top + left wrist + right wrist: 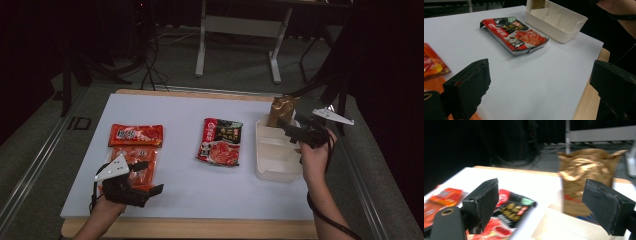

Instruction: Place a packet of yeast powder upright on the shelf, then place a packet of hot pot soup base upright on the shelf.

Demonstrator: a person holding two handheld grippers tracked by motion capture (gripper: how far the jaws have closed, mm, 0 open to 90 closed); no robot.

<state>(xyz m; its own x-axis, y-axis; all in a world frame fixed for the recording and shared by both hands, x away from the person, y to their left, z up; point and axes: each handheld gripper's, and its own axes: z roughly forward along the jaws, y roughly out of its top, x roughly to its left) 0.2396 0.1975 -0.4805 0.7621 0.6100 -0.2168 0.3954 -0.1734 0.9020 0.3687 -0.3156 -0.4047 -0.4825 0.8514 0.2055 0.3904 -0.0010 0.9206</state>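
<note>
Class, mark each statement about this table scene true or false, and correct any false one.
1. The gold packet stands upright in the white divided bin. True.
2. The right gripper is clamped on the gold packet. False: its jaws stand open, with nothing between them.
3. The red and black packet lies inside the bin. False: it lies flat on the white table top, left of the bin.
4. Two orange-red packets lie at the left of the table. True.
5. The left gripper holds a packet. False: its jaws are open and empty.
</note>
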